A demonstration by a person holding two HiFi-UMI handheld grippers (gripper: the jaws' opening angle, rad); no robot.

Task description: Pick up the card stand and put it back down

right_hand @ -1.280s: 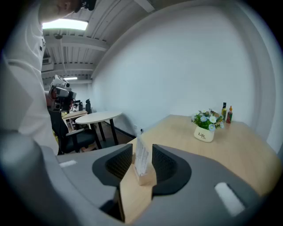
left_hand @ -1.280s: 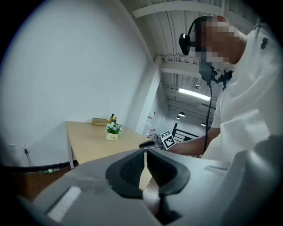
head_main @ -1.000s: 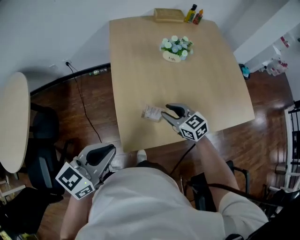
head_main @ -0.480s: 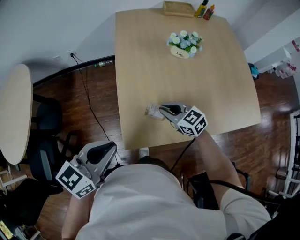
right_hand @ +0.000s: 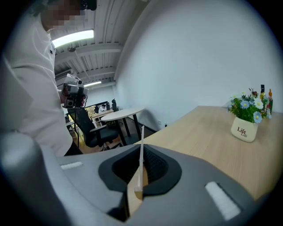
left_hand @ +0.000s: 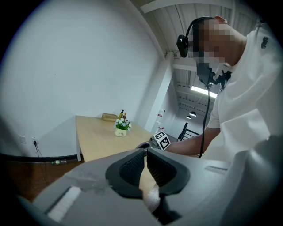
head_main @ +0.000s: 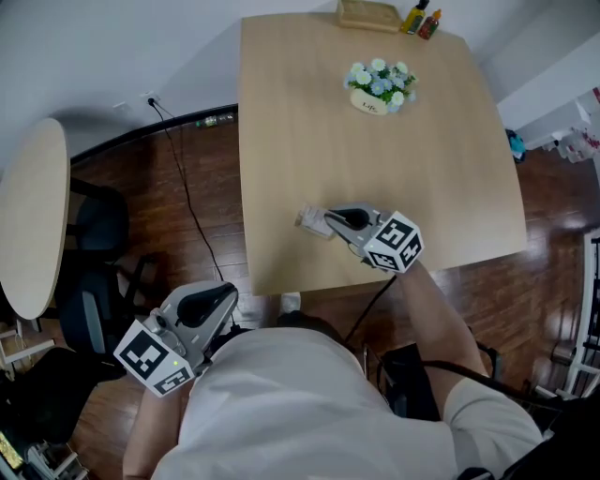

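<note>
wooden table (head_main: pixel 281 141) | right hand-held gripper (head_main: pixel 334 221) clenched on card stand (head_main: pixel 310 219), partly hidden | left hand-held gripper (head_main: pixel 217 302) clenched, empty

Square table (head_main: pixel 450 187): centre of the scene, running from near to far.
- Far edge: flat box (head_main: pixel 368 14); two bottles (head_main: pixel 424 19) just right of it.
- Far half, nearer than the box: flower pot (head_main: pixel 378 89).
- Near half, left of centre: card stand (head_main: pixel 314 220), between the jaws of the right gripper (head_main: pixel 330 222), which reaches in from the near edge.

Floor left of the table: cable (head_main: pixel 187 206) running from near to far, up to a wall socket (head_main: pixel 150 97).
Far left: round table (head_main: pixel 33 225), with a chair (head_main: pixel 89 272) just beside it on the right.
Near left, off the table: left gripper (head_main: pixel 220 305).
</note>
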